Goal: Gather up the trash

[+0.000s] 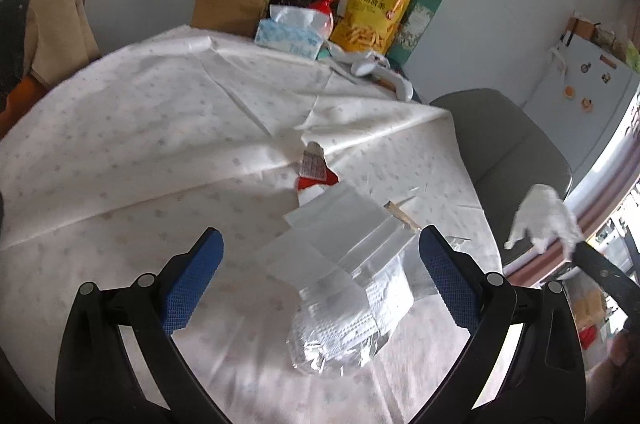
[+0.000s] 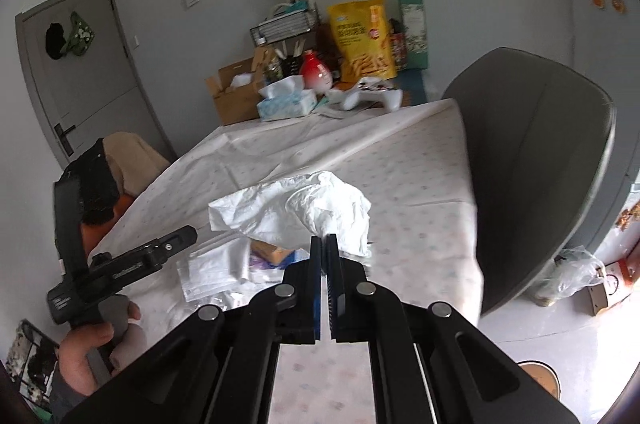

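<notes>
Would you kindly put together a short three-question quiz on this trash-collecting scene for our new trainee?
1. True or false: the right gripper is shut on the crumpled tissue.
2. How do the jaws of the left gripper stand? A) wide open B) closed on the plastic wrapper C) closed on the tissue box
3. Fill in: the red and white wrapper lies on the ____.

Key:
1. True.
2. A; the plastic wrapper lies between the open fingers on the tablecloth, while the tissue box sits at the far end.
3. tablecloth
</notes>
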Action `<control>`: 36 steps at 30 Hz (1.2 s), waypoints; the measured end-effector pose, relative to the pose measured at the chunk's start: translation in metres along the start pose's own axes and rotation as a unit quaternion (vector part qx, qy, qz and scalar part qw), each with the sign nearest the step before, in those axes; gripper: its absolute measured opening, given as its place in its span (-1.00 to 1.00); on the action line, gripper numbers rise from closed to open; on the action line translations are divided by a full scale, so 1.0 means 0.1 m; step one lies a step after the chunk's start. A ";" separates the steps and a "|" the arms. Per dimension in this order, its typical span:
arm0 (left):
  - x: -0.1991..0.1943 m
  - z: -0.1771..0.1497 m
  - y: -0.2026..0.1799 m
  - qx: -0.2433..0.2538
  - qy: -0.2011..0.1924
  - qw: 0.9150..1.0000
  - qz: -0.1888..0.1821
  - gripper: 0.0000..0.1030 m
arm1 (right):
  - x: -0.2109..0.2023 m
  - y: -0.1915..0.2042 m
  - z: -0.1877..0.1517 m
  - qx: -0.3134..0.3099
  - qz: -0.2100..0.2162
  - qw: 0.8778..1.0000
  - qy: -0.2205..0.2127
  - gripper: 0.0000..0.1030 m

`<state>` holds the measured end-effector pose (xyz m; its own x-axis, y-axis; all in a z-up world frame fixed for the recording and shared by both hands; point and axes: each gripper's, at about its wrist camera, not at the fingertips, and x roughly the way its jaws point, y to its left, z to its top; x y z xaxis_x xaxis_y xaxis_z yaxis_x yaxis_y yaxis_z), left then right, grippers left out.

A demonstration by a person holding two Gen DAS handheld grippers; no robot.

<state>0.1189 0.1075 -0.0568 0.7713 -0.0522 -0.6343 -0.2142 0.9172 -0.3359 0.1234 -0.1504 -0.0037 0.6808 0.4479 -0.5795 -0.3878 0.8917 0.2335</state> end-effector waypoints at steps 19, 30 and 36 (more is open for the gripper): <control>-0.27 0.16 -0.09 0.017 -0.029 0.999 -0.025 -0.96 | -0.22 -0.30 -0.13 0.035 -0.022 0.999 -0.008 -0.92; -0.24 0.13 -0.22 0.023 -0.018 1.000 -0.008 0.80 | -0.43 -0.43 -0.20 0.047 -0.034 0.998 -0.019 -0.92; 0.08 0.02 -0.14 0.010 0.039 0.999 0.001 0.80 | -0.44 -0.54 -0.26 0.056 -0.040 0.997 -0.017 -0.92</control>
<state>0.1291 0.0945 -0.0557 0.7216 -0.0810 -0.6876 -0.2031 0.9247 -0.3221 0.0982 -0.2203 -0.0108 0.7279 0.3750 -0.5740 -0.2600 0.9256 0.2750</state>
